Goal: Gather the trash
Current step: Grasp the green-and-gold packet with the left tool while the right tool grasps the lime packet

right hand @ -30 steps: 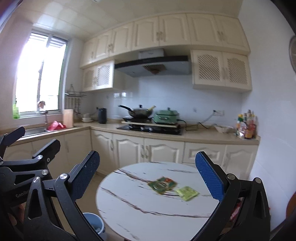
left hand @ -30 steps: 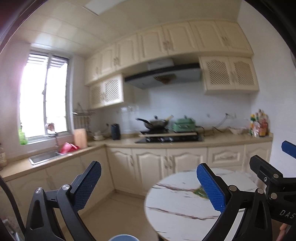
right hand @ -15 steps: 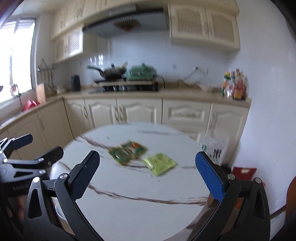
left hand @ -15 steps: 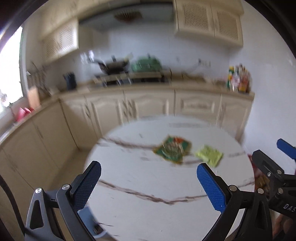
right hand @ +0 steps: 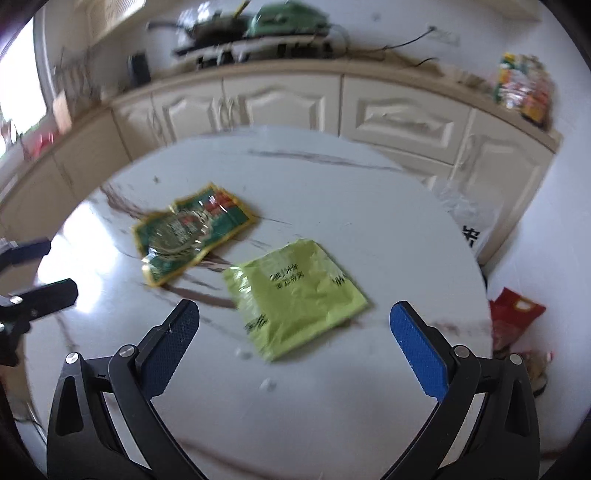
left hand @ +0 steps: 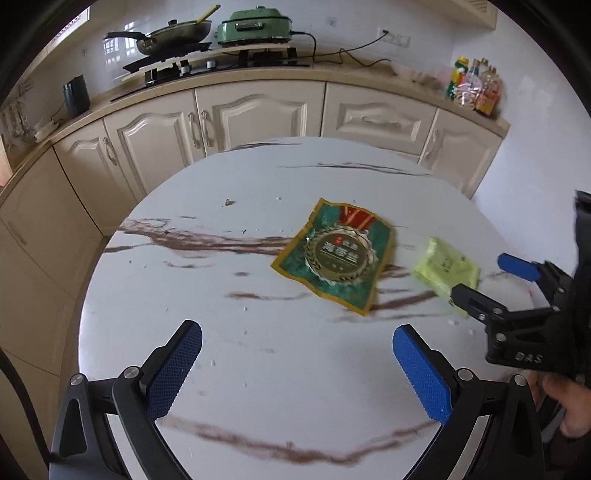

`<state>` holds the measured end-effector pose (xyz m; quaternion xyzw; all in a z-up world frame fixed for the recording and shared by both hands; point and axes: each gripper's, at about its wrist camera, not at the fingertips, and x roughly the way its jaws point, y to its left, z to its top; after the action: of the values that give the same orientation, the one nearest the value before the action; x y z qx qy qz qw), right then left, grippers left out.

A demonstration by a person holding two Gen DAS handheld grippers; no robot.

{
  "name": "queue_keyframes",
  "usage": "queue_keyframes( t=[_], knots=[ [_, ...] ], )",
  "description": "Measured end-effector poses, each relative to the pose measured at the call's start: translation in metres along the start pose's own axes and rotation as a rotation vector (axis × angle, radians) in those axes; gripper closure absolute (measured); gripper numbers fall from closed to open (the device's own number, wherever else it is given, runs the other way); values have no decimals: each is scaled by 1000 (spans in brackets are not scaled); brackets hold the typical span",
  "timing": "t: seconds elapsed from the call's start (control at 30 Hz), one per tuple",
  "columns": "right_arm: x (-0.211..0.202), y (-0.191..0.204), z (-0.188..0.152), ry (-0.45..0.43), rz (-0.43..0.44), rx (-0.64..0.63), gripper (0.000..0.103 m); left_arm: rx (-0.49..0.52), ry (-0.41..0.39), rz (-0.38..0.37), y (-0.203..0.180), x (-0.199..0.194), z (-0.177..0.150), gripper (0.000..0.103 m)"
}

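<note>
A green and gold wrapper lies flat on the round marble table, with a lime-green wrapper to its right. Both show in the right wrist view, the green and gold wrapper at the left and the lime-green wrapper in the middle. My left gripper is open and empty above the table's near side. My right gripper is open and empty just short of the lime-green wrapper; it also shows in the left wrist view.
Cream kitchen cabinets and a counter with a stove, a pan and a green pot stand behind the table. Bottles sit at the counter's right end. A white bag and a red bag lie on the floor to the right.
Both grippers have tilted down and moved in over the table. The wrappers are now closer and larger, and the right gripper is nearer the lime-green one.
</note>
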<state>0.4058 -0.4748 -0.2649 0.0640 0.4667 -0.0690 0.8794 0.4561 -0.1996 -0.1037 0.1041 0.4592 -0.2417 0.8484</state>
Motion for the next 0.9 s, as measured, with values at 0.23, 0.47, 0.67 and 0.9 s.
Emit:
queue_keyframes(
  t=[0.23,0.47,0.67,0.9],
  knots=[
    [48,-2,13,98,12,-56,0,28,43,1,6,18,22,1],
    [56,-9,19,87,28,-93,0,65,65,2,-16,41,26,1],
    [55,-15,20,74,50,-109,7,89,99,-2,-37,81,33,1],
    [45,-32,19,49,48,-88,43,140,116,20,-59,113,41,1]
  ],
)
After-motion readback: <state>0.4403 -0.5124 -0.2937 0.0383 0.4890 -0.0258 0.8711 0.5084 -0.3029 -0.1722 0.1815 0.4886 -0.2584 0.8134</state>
